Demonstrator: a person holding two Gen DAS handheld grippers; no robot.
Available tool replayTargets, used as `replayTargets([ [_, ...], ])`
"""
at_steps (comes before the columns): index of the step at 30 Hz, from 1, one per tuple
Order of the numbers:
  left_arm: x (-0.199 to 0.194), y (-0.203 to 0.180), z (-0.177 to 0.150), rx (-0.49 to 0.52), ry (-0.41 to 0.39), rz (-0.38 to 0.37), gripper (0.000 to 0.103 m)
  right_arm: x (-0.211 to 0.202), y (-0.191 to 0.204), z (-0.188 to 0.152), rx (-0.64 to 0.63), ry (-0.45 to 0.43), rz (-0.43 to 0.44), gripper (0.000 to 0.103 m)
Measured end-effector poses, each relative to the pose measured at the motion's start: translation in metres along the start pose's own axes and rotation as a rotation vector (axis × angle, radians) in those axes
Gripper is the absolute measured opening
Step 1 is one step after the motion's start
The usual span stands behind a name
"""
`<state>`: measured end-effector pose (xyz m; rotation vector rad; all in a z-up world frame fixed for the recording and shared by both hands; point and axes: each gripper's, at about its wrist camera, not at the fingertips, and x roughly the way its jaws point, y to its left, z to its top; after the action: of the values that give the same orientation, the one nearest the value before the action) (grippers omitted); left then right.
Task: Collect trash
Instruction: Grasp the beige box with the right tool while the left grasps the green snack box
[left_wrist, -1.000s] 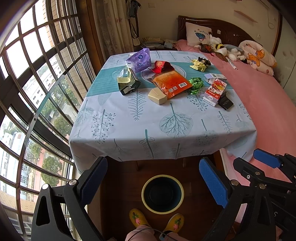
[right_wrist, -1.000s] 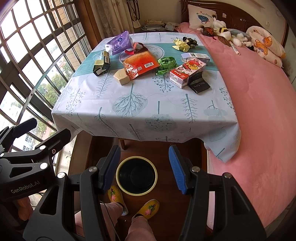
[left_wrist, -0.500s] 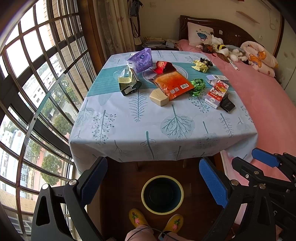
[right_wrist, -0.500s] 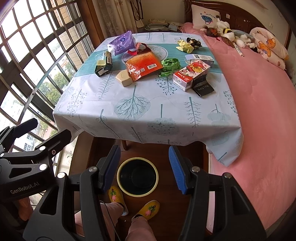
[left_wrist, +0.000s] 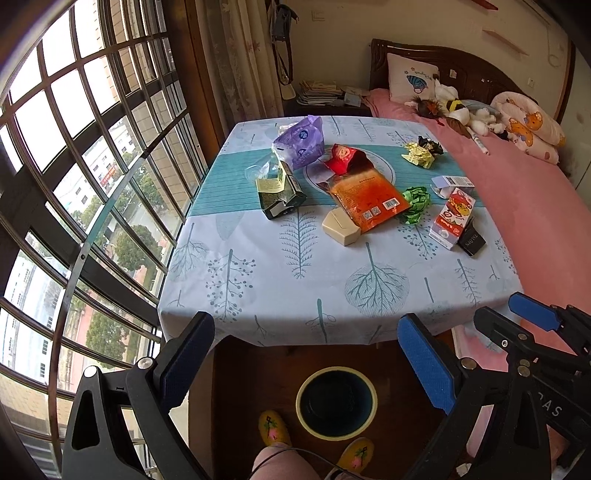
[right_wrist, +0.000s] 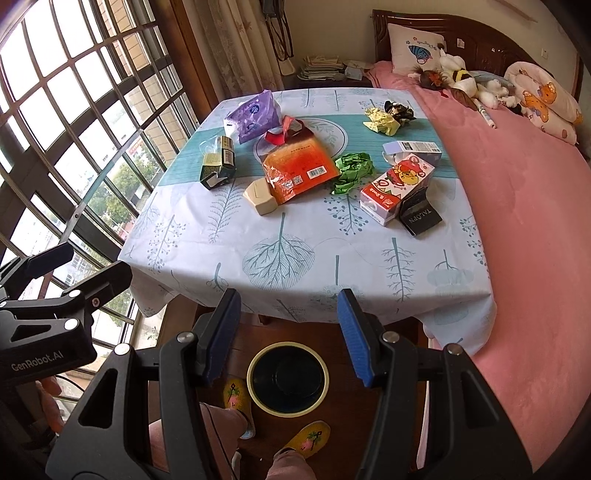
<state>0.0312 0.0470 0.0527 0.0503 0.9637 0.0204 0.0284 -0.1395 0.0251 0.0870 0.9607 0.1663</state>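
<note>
Trash lies across the far half of the table (left_wrist: 258, 280): an orange snack bag (left_wrist: 365, 194) (right_wrist: 299, 170), a purple bag (left_wrist: 299, 142) (right_wrist: 251, 116), a cream box (left_wrist: 341, 229) (right_wrist: 260, 195), a green wrapper (left_wrist: 417, 203) (right_wrist: 352, 170), a red-and-white carton (left_wrist: 452, 218) (right_wrist: 397, 188), a dark green box (left_wrist: 279, 192) (right_wrist: 218, 166) and yellow crumpled paper (left_wrist: 419, 155) (right_wrist: 382, 122). A yellow-rimmed dark bin (left_wrist: 336, 402) (right_wrist: 288, 378) stands on the floor before the table. My left gripper (left_wrist: 308, 363) and right gripper (right_wrist: 288, 330) both hang open above the bin, short of the table, holding nothing.
A pink bed (right_wrist: 528, 229) with pillows and soft toys borders the table's right side. A barred window (left_wrist: 74, 166) runs along the left. The person's feet in yellow slippers (right_wrist: 308, 439) stand beside the bin. A black card holder (right_wrist: 421, 218) leans by the carton.
Both views have tilted up and drawn slightly nearer the table, so the table sits lower in frame. Both grippers stay open and empty; nothing on the table has moved.
</note>
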Motion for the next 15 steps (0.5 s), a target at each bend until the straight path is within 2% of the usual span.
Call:
replayTargets([
  [7, 0.034, 0.034, 0.044, -0.008, 0.017, -0.027, 0.101, 0.027, -0.002, 0.041, 0.081, -0.014, -0.015, 0.052],
  [15, 0.099, 0.079, 0.122, 0.081, 0.053, -0.069, 0.101, 0.104, 0.0, 0.084, 0.275, 0.073, -0.029, 0.052],
])
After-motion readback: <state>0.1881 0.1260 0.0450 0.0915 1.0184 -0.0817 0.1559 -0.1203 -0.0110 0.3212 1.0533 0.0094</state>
